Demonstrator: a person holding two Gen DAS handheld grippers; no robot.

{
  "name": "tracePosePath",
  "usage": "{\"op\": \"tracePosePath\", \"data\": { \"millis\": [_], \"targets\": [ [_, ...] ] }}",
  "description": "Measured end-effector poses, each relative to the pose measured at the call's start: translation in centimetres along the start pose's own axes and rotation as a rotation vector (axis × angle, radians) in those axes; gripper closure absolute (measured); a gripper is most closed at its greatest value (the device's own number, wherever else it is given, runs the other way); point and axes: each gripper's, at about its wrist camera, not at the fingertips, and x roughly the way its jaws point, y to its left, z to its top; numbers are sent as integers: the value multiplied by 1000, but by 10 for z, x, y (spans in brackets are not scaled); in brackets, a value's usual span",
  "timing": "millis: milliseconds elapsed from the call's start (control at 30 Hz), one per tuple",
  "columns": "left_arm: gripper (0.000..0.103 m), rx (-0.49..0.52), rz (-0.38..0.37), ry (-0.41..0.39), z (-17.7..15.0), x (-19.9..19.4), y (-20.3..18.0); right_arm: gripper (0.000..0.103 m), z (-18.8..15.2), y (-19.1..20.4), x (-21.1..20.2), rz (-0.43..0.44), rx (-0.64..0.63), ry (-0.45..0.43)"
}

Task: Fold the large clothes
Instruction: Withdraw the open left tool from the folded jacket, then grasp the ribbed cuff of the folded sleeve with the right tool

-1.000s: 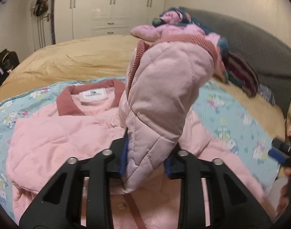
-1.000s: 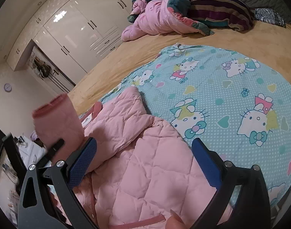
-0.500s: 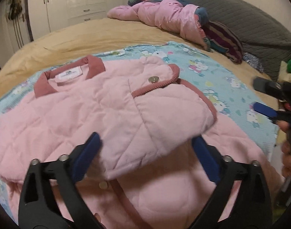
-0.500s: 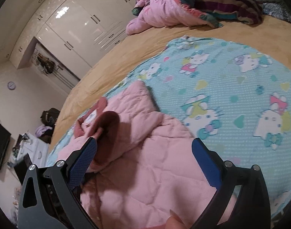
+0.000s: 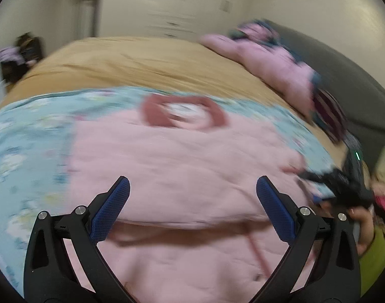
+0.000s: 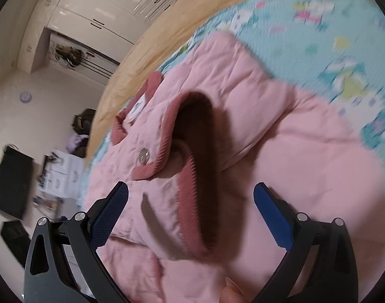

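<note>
The pink jacket (image 5: 182,166) is spread flat on the bed (image 5: 131,60). The left tool (image 5: 192,197) and right tool (image 6: 191,202) are released above it, nothing gripped.

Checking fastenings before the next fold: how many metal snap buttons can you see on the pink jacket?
1. A single metal snap shows on the folded sleeve's cuff on the pink jacket, beside the dark-pink ribbed trim. The left wrist view is blurred, so others may be hidden.
</note>
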Motion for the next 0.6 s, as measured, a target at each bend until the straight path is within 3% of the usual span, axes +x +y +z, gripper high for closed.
{"op": "tracePosePath", "data": {
  "millis": [67, 100, 133, 200, 233, 267, 333, 367, 400, 600],
  "targets": [
    [9, -69, 53, -24, 4, -9, 29, 4, -3, 6, 2, 4, -10, -7],
    [9, -109, 75, -33, 6, -13, 45, 10, -5, 9, 2, 14, -14, -14],
    [9, -130, 87, -38, 8, -15, 54, 25, -6, 16, 1, 7, -26, -21],
    [9, -177, 119, -55, 9, -22, 71, 34, -7, 25, 0, -51, -52, -30],
    [9, -203, 131, -63, 9, -25, 80, 50, -7, 29, -2, -51, -63, -34],
    [9, -224, 135, -70, 9, -27, 87, 57, -7, 34, -4, -58, -81, -36],
    [9, -251, 144, -81, 10, -31, 98, 81, -6, 54, -12, -85, -188, -72],
    [9, -259, 146, -83, 9, -31, 101, 87, -6, 61, -15, -90, -236, -89],
    [9, -267, 146, -84, 9, -32, 104, 91, -5, 76, -21, -94, -304, -109],
    [9, -280, 116, -91, 17, -24, 104, 94, 19, 145, -47, -53, -582, -197]
  ]
}}
